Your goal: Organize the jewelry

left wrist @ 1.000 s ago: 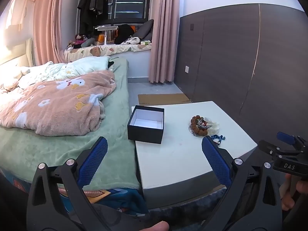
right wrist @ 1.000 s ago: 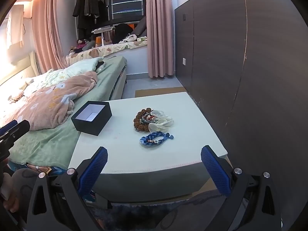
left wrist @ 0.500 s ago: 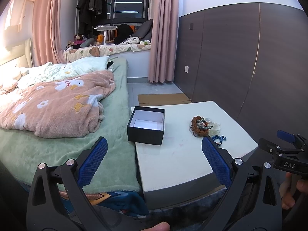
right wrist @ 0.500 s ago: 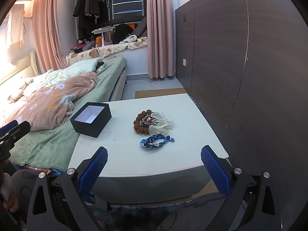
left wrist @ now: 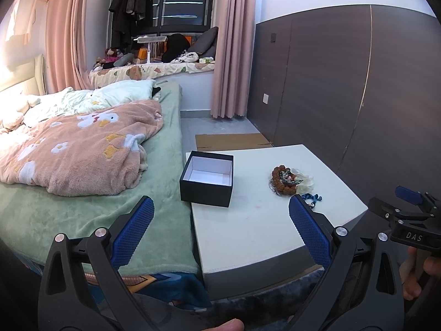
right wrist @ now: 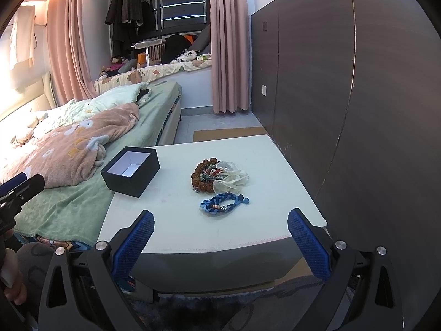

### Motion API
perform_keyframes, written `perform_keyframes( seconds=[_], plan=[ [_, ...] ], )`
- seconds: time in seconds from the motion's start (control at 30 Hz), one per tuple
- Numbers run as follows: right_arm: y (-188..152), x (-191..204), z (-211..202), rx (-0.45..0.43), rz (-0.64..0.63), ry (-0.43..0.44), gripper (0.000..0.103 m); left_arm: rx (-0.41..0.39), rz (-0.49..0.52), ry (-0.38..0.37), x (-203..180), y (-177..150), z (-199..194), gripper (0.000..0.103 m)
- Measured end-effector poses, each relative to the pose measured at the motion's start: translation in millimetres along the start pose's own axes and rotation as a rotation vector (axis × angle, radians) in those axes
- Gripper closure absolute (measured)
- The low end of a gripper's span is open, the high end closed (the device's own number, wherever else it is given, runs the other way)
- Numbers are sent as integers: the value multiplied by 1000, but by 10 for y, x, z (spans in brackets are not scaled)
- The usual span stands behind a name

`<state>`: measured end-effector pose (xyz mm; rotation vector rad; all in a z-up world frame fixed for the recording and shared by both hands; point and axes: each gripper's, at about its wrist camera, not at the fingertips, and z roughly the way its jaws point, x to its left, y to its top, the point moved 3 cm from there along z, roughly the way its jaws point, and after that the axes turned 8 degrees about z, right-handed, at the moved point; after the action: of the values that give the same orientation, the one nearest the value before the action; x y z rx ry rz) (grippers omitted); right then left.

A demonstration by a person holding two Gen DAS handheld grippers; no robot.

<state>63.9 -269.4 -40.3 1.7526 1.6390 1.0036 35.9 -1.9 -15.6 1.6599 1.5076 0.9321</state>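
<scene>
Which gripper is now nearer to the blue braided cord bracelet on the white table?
Right. The right gripper faces the blue braided cord bracelet straight ahead, jaws wide open. The left gripper is off to the bracelet's left, aimed toward the open black box.

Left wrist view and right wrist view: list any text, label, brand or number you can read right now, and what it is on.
"DAS": white letters on the black body of the right claw, seen at the right edge of the left wrist view.
Black box: no print visible on its walls.
Blue braided bracelet and brown bead bracelet: no readable marks.
Right wrist view: no legible text anywhere.
</scene>
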Motion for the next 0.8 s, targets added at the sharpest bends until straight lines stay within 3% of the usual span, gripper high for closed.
perform_keyframes(
  seconds=[0.8],
  plan=[
    [10, 1, -35, 0, 2, 1, 8, -4, -2, -7, -37, 10, -20, 5]
  ],
)
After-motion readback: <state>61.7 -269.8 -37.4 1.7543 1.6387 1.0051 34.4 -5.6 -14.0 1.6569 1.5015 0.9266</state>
